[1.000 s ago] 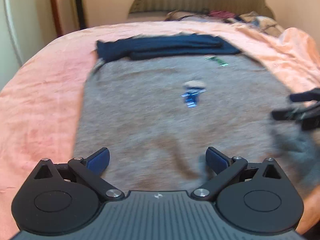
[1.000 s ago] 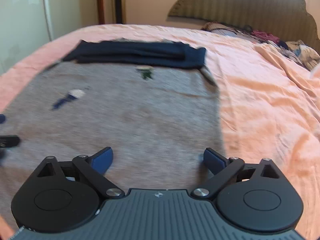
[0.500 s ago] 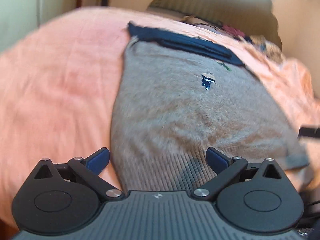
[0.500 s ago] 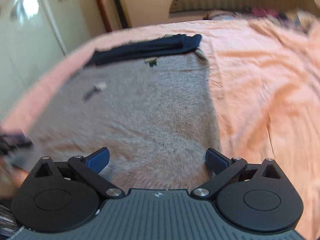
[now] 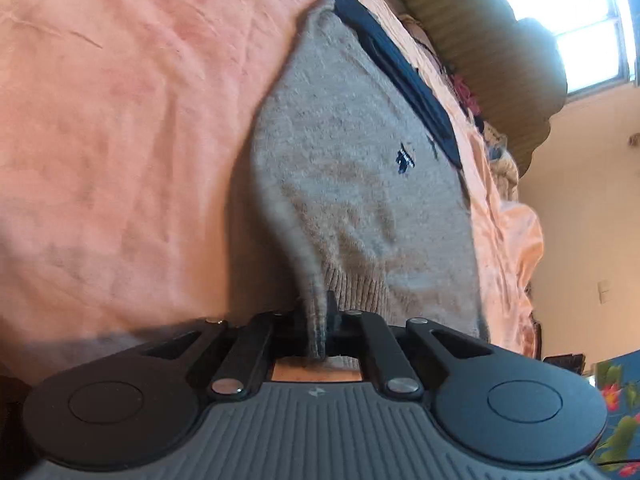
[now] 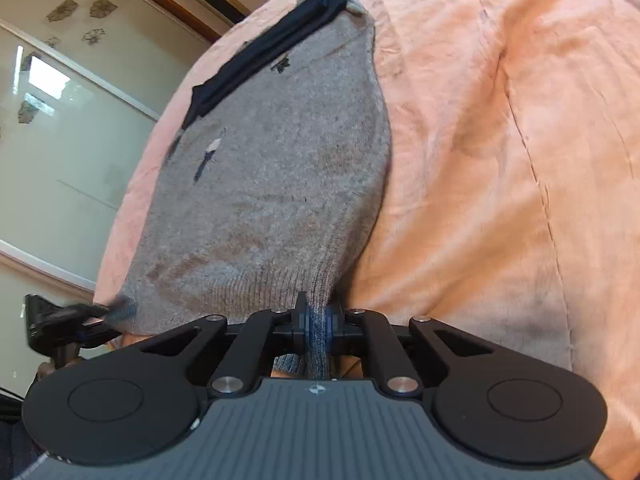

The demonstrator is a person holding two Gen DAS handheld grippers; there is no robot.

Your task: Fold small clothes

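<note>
Left wrist view: pink bed (image 5: 120,128); grey sweater (image 5: 352,168) spread flat on it, dark garment (image 5: 400,68) along its far edge. Left tool (image 5: 319,320) clamped on the sweater's ribbed hem corner. Right wrist view: left tool (image 6: 80,316) at hem's left corner; right tool (image 6: 318,328) pinching the hem's other corner.

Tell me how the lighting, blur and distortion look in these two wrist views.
Left wrist view: the window is blown out white, the sweater throws a dark shadow on the bedspread, and the fisheye bends the bed. Right wrist view: even warm light, the left gripper is smeared by blur, and the wall panels curve.
</note>
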